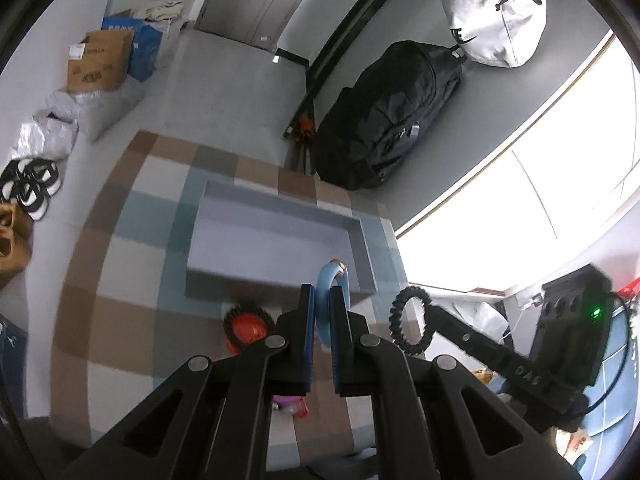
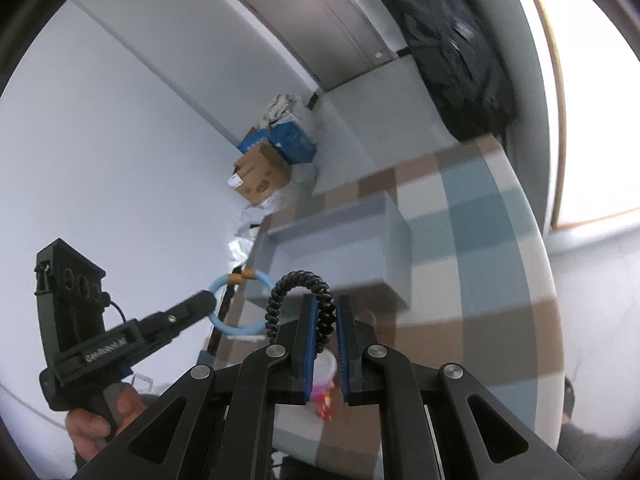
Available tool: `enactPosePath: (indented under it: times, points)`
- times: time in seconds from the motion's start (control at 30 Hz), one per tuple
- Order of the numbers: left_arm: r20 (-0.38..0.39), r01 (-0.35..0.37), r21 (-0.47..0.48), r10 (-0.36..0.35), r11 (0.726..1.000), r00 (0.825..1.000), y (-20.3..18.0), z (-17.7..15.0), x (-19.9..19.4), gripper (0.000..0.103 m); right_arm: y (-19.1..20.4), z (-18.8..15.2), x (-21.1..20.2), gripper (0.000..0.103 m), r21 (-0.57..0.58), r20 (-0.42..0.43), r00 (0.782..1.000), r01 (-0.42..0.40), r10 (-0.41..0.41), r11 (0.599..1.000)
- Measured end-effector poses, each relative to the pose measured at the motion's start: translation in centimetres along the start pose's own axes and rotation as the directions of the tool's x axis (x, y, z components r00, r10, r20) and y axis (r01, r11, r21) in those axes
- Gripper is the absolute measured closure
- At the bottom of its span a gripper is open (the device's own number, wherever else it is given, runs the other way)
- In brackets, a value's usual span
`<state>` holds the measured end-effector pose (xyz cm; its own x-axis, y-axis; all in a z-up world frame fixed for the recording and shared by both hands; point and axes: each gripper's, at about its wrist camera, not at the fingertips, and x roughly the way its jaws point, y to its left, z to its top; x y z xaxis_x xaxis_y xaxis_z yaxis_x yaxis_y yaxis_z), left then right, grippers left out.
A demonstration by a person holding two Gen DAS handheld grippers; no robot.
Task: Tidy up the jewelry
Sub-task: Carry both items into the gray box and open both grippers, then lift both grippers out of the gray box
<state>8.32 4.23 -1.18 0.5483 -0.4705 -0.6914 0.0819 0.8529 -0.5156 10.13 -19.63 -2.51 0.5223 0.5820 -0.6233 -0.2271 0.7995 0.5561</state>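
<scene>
Left gripper [image 1: 323, 304] clamped on a pale blue ring bracelet [image 1: 334, 280], jaws pressed against both sides of the band, its brown clasp at 12 o'clock above the fingertips. Seen from the right wrist camera as the same blue ring [image 2: 240, 306] hanging off the tip of the left gripper [image 2: 200, 304], raised above the near-left edge of the table. Right gripper [image 2: 327, 312] closed on a black coiled bracelet [image 2: 298, 300], loop arching out toward 11 o'clock from the blue pads [image 2: 310, 320]. From the left wrist camera, the black coil [image 1: 412, 320] sits at 3 o'clock of the blue ring, near but apart, held at the end of the right gripper [image 1: 434, 314].

Below both, a checked tablecloth [image 1: 120, 264] in brown, blue and white squares on the table. A shallow grey tray [image 1: 276, 236] at 12 o'clock of the left jaws. A red round piece with a dark rim [image 1: 246, 328] on the cloth at 9 o'clock of the jaws, just beside the tray's near wall. A small pink and red item [image 2: 324, 392] blurred beneath the right jaws, kind unclear.

Off the table: black backpack [image 1: 384, 120], white bag [image 1: 492, 20], cardboard boxes [image 1: 100, 62].
</scene>
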Motion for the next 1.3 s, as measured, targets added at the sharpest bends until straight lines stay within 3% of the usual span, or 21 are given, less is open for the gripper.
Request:
enactPosePath:
  times: [0.2,0.37,0.8,0.9,0.97,1.03,1.1,1.13,1.2,1.3]
  points:
    - [0.008,0.018,0.0,-0.018,1.0,1.0,0.2,2.0,0.2,0.1,2.3,4.0,1.1,0.094,-0.076,-0.006,1.0,-0.015,0.015,0.997]
    - [0.002,-0.015,0.027,0.015,1.0,1.0,0.4,3.6,1.3,0.1,2.7,6.4,3.4,0.094,-0.124,-0.022,1.0,-0.002,-0.001,0.992]
    - [-0.05,-0.04,0.035,0.042,0.999,0.998,2.3,4.6,6.0,0.1,0.2,6.9,9.7,0.094,-0.099,-0.129,0.989,0.057,-0.069,0.993]
    - [-0.057,-0.019,0.033,0.021,0.999,0.998,2.3,4.7,6.6,0.1,-0.3,6.8,10.3,0.091,-0.096,-0.135,0.987,0.072,-0.084,0.993]
    - [-0.094,-0.028,0.03,0.03,0.999,0.995,2.5,5.0,7.3,0.092,-0.8,6.8,10.5,0.09,-0.082,-0.143,0.985,0.086,-0.097,0.993]
    - [-0.093,-0.012,0.032,0.015,0.999,0.996,2.5,5.0,7.3,0.071,-1.3,6.9,10.6,0.086,-0.056,-0.15,0.985,0.08,-0.088,0.995]
    - [-0.066,-0.001,0.024,0.002,1.0,0.998,2.6,5.1,6.9,0.062,-1.6,7.0,10.5,0.072,-0.046,-0.143,0.985,0.086,-0.092,0.995]
    - [-0.061,-0.005,0.023,0.007,1.0,0.998,2.6,5.1,6.7,0.059,-1.6,7.1,10.2,0.069,-0.044,-0.133,0.987,0.087,-0.092,0.995]
    - [-0.055,-0.007,0.024,0.008,1.0,0.998,2.6,5.1,6.4,0.059,-1.6,7.2,9.5,0.051,-0.042,-0.106,0.991,0.078,-0.082,0.996]
    - [-0.047,-0.049,0.044,0.051,0.998,0.998,2.4,4.8,6.0,0.058,-1.3,7.2,8.7,0.041,-0.049,-0.083,0.994,0.066,-0.07,0.997]
